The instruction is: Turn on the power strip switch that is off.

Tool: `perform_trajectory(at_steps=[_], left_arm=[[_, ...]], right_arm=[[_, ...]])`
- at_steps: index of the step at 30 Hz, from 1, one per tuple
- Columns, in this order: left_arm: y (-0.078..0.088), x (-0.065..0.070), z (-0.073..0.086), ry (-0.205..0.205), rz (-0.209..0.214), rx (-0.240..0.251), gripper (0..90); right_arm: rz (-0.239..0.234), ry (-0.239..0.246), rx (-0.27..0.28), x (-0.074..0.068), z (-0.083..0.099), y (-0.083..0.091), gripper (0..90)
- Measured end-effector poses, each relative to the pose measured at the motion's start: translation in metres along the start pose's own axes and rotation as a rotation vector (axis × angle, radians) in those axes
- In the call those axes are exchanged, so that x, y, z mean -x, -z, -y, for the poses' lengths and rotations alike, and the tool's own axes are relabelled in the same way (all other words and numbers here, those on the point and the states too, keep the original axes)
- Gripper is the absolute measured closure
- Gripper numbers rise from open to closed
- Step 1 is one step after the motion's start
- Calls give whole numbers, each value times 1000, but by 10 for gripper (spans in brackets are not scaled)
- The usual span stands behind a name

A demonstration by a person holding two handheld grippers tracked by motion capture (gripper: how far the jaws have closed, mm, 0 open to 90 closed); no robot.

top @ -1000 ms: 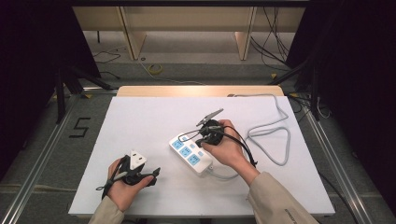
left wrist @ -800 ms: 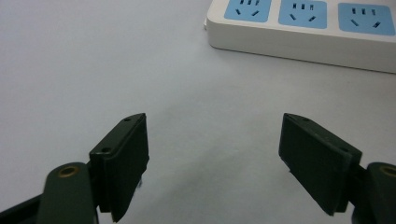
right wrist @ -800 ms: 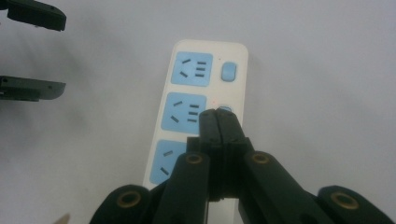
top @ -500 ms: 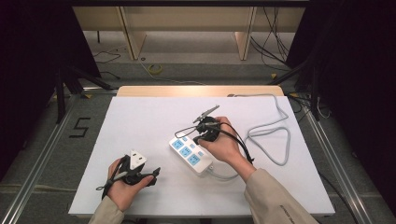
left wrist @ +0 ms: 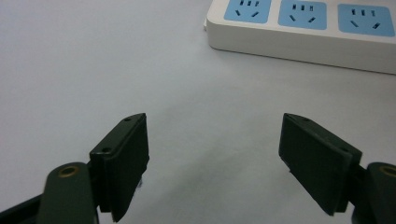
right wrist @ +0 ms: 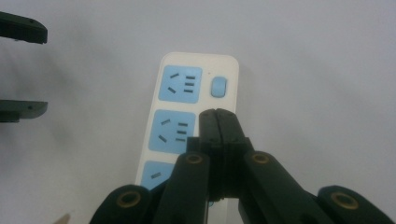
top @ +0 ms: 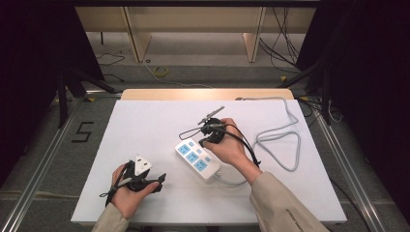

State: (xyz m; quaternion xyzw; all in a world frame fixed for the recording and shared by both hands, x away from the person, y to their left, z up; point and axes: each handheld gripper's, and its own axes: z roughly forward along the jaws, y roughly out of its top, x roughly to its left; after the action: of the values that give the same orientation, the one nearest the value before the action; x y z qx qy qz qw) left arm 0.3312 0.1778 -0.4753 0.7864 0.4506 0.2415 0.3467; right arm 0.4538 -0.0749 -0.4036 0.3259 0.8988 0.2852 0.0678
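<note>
**Closed claw lines up on the strip's switch**

Since a second ago the right claw [right wrist: 217, 116] has edged slightly toward the switch end of the power strip [top: 197, 159] – jaws pressed shut on nothing, tips hovering just short of the blue rocker switch [right wrist: 218, 87]. Come down squarely on the rocker, not the neighbouring socket. Left claw [left wrist: 212, 158] rests wide open and empty on the counter [top: 145, 125], well clear. Grey cable [top: 278, 140] loops off to the right – no obstruction.
</note>
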Motion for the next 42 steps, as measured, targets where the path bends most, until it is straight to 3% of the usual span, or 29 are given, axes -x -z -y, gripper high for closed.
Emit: perform_trajectory(at_steps=[42], left_arm=[[0,1,0,0,0,6,242]], right_arm=[[2,-31,-49,6,-18,-27,900]])
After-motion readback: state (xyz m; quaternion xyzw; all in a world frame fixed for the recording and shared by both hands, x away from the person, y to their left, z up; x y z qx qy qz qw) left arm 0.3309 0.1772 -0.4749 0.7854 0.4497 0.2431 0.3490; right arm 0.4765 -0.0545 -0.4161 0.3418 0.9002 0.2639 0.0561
